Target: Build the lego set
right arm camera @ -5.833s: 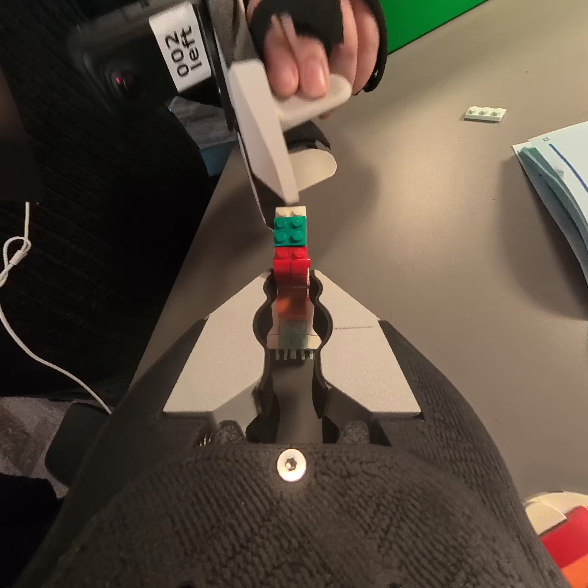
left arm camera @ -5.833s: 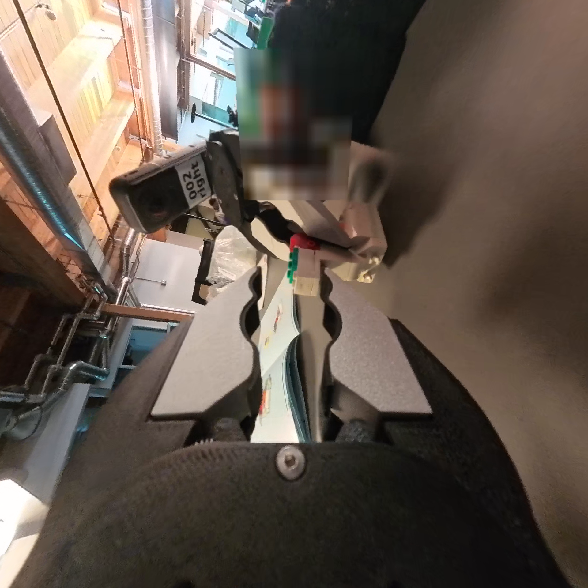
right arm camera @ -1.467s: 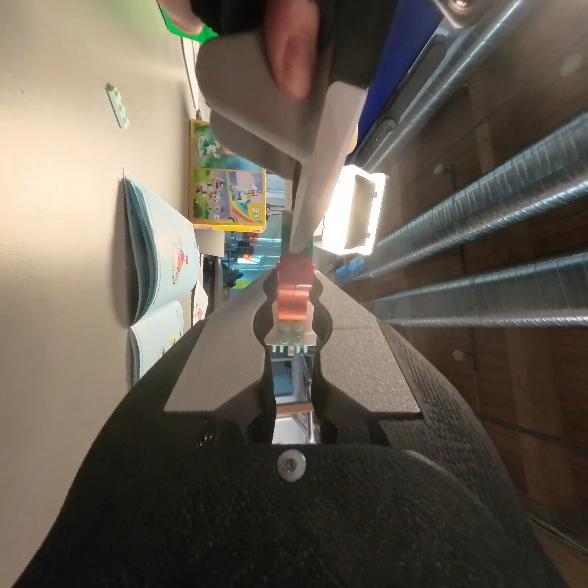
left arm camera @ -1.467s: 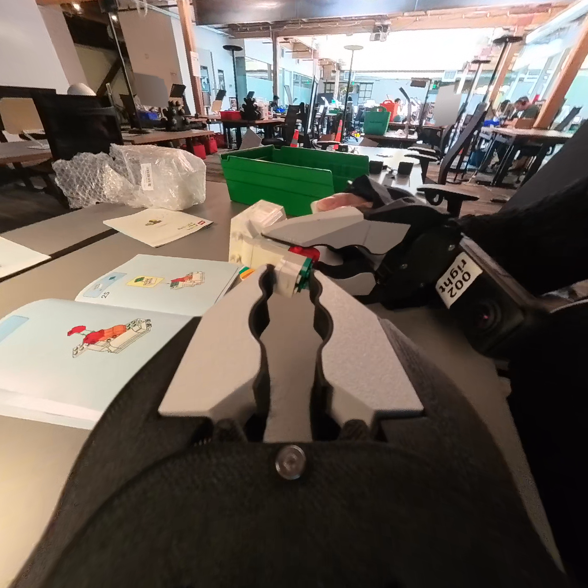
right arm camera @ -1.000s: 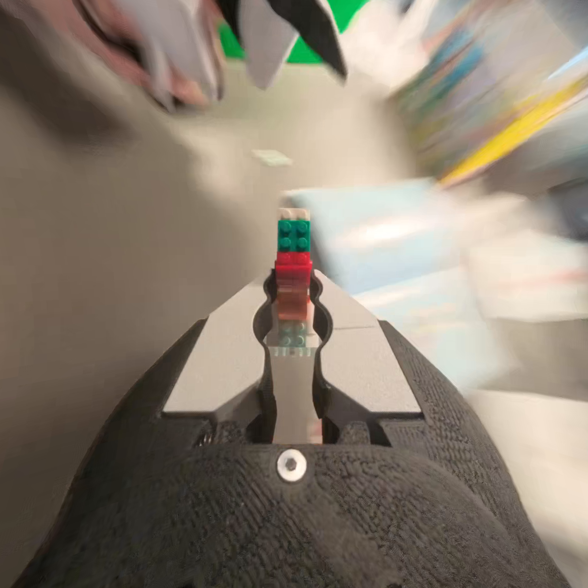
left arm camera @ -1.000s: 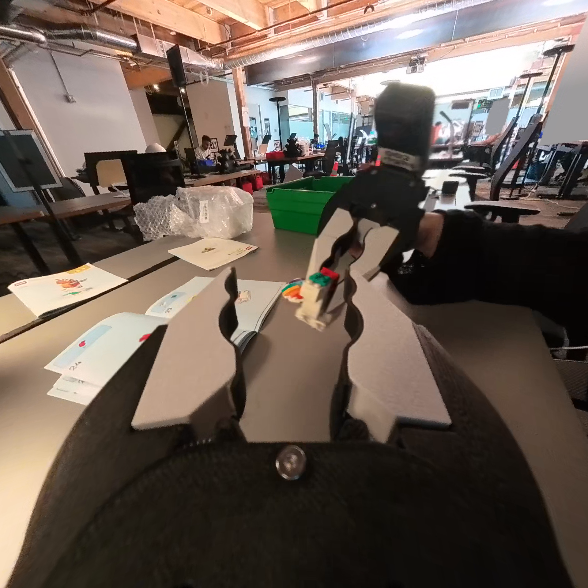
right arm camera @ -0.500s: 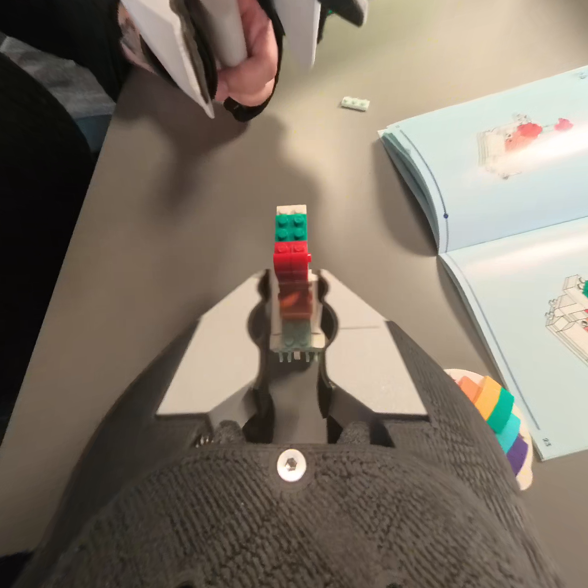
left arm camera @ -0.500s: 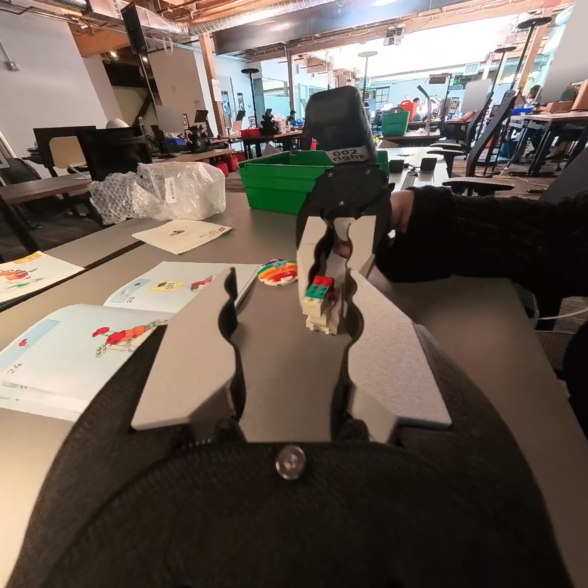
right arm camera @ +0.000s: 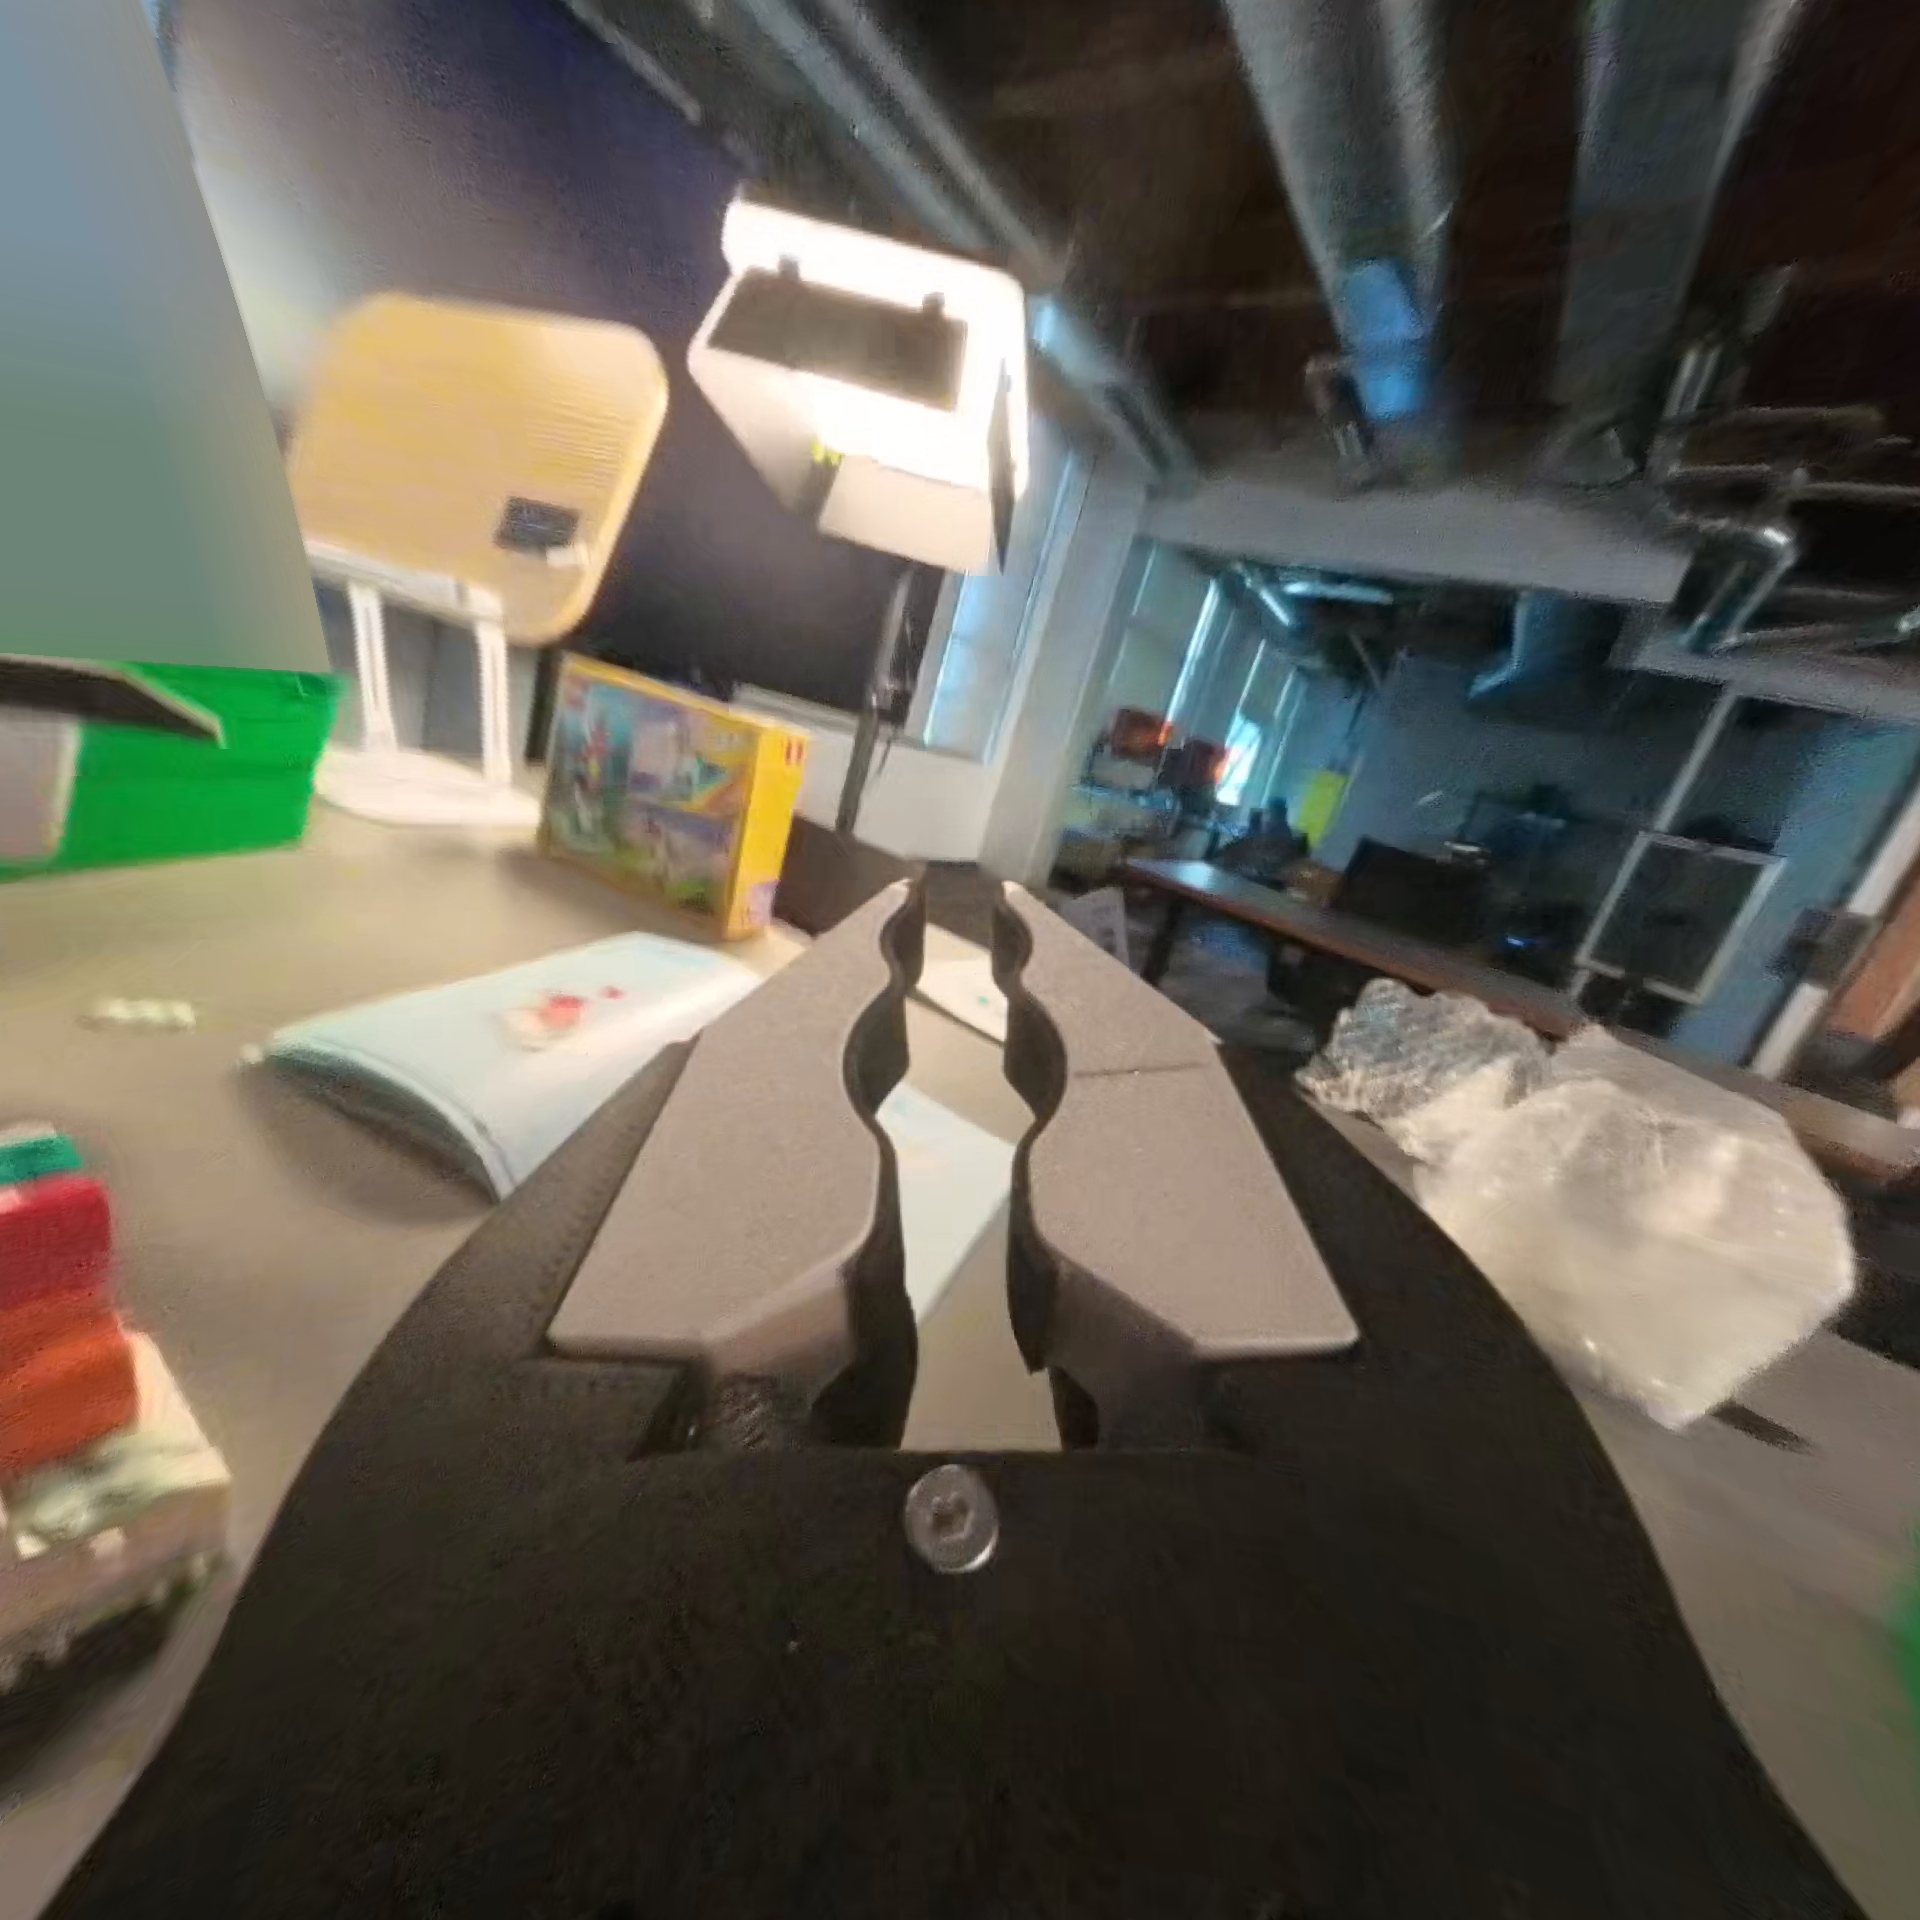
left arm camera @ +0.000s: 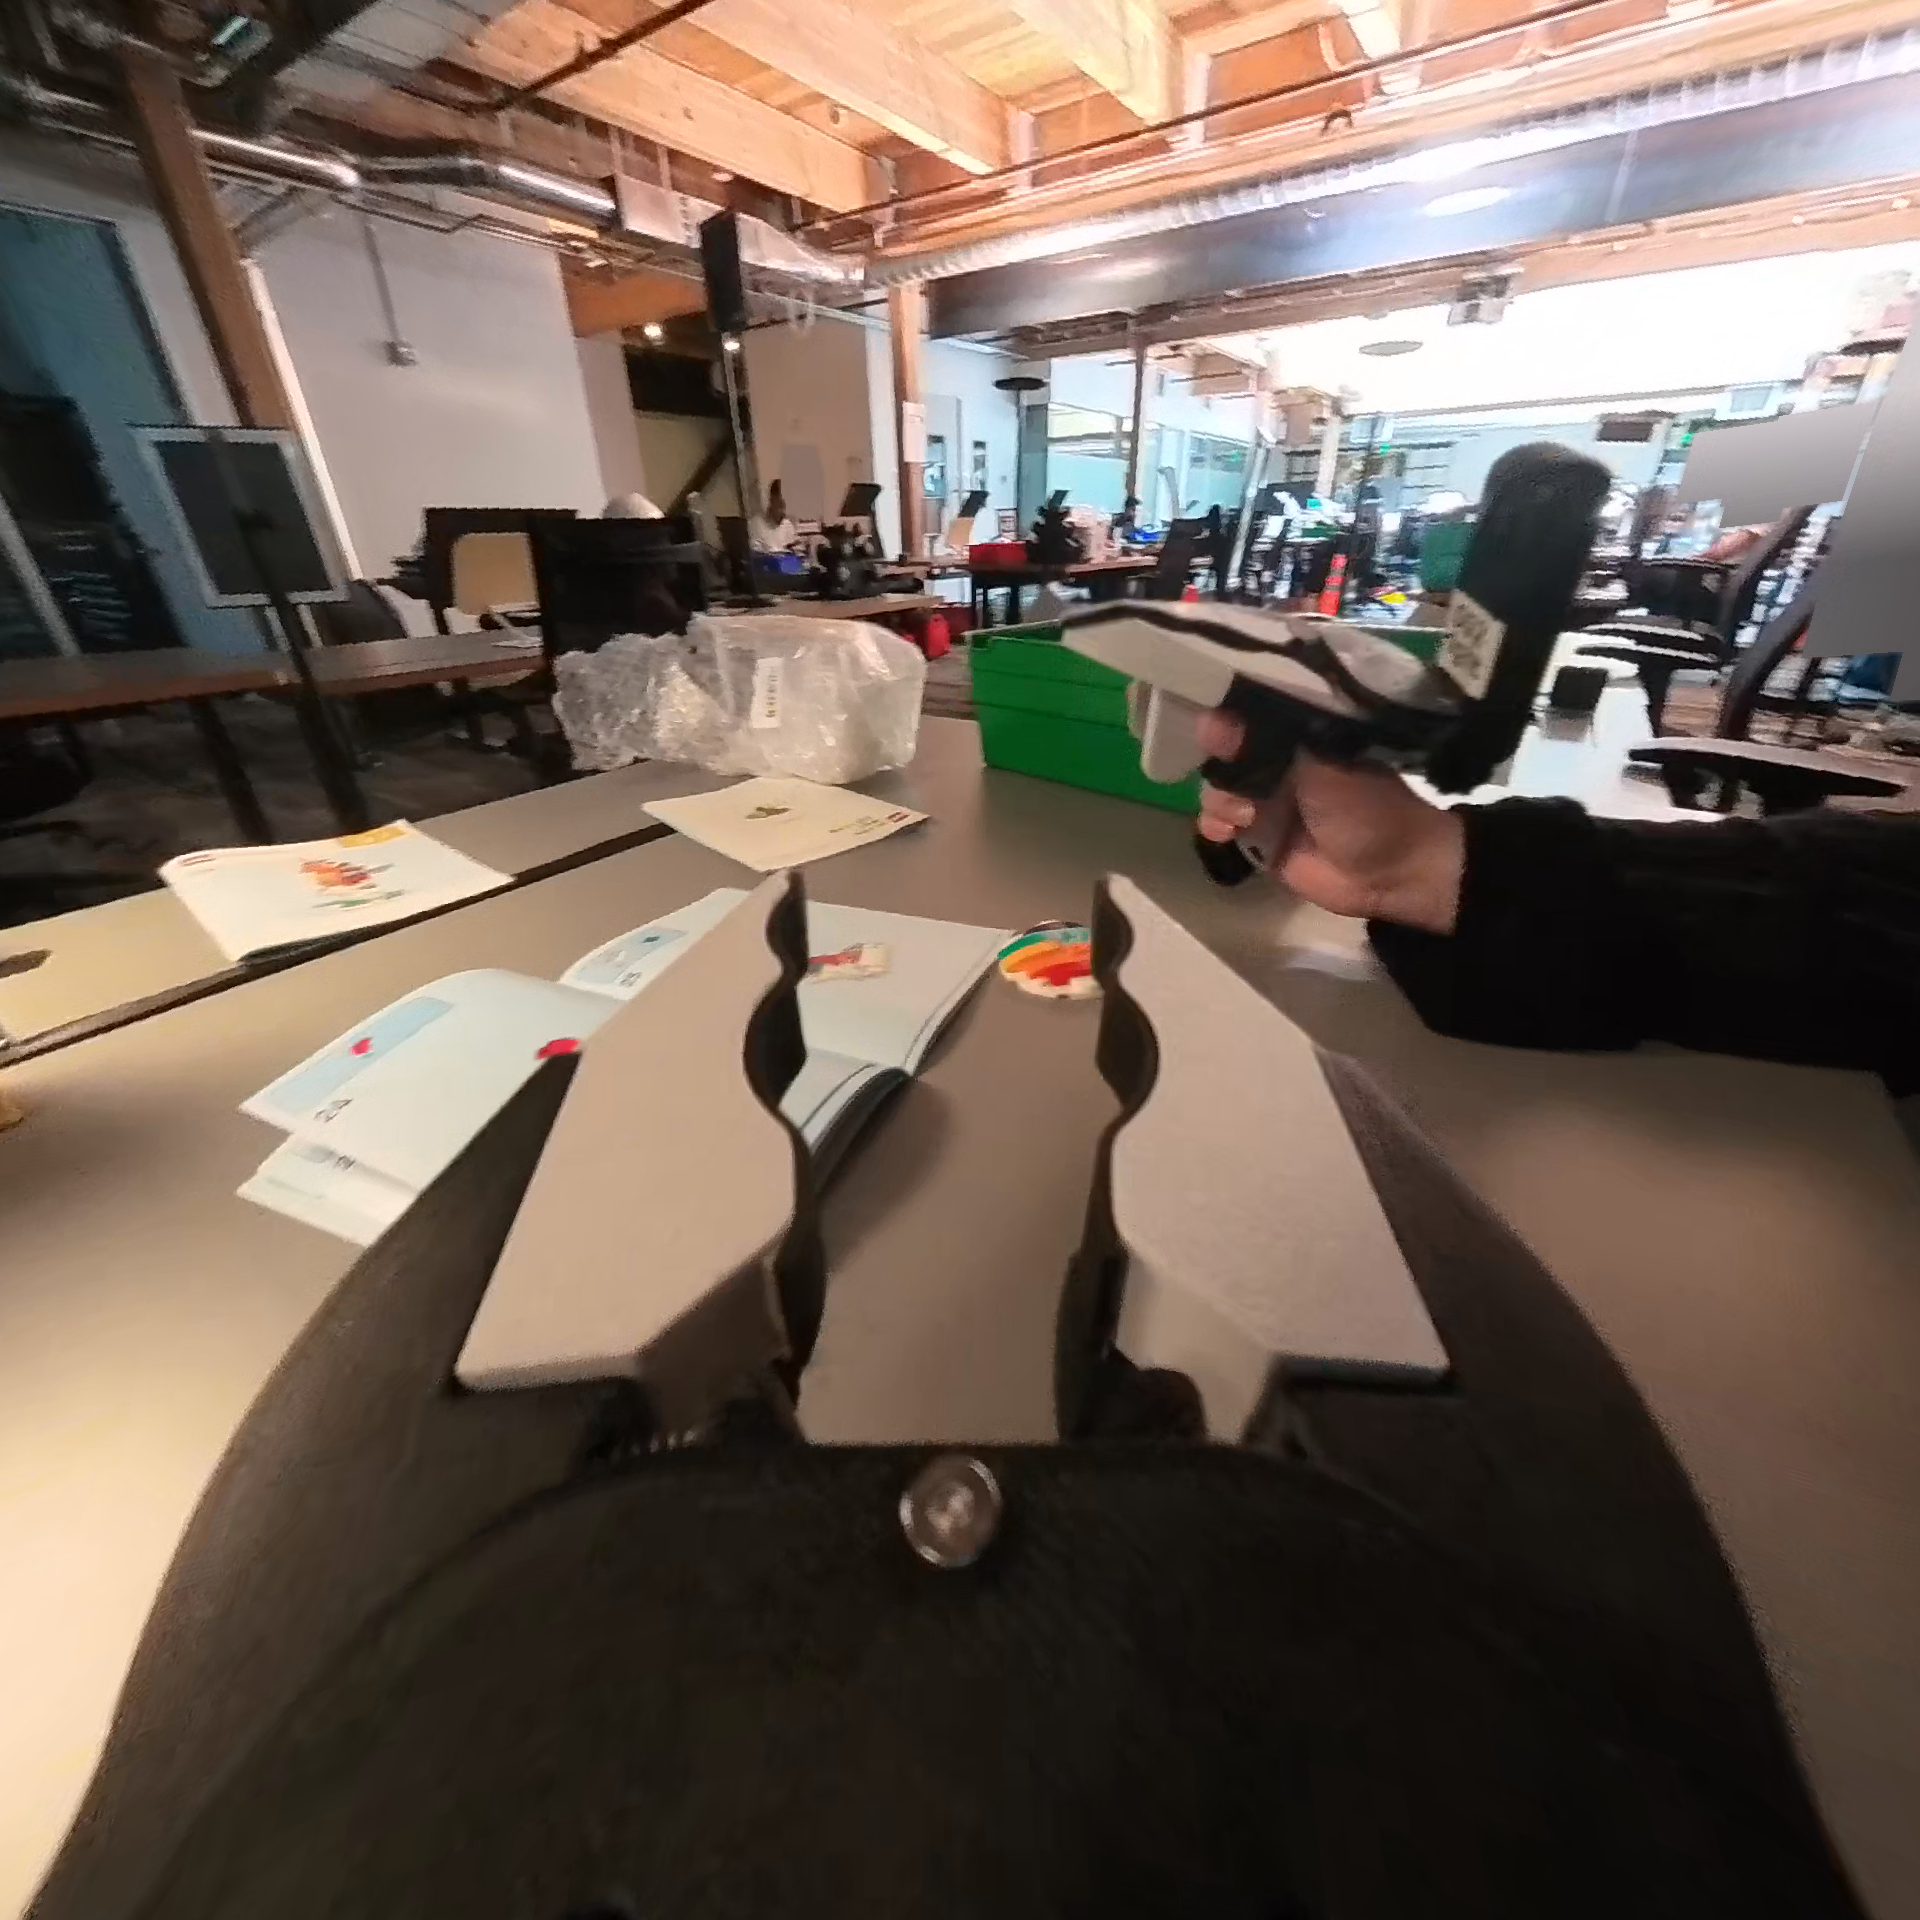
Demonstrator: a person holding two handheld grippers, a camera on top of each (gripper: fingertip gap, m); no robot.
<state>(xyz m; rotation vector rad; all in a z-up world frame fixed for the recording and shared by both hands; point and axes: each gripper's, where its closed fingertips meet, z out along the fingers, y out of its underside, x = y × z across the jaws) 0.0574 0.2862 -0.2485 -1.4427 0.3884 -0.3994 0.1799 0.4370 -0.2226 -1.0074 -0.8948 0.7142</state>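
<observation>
Left wrist view: left gripper point(left arm camera: 943, 914) level above the grey table point(left arm camera: 1558, 1195), jaws spread wide with nothing between, aimed at the open instruction booklet point(left arm camera: 644, 997) and rainbow piece point(left arm camera: 1044, 958). Beyond, right gripper point(left arm camera: 1081, 623) held sideways above the table in a hand point(left arm camera: 1320, 831), black sleeve reaching in from the right edge.

Right wrist view: right gripper point(right arm camera: 958, 894) tilted upward, jaws narrowly parted, gripping nothing. Lego build point(right arm camera: 73, 1340) standing on the table at the left edge, blurred, apart from the fingers.

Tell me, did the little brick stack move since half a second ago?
Yes. The brick stack left the right gripper and now sits at the view's left edge, beside the instruction booklet.
</observation>
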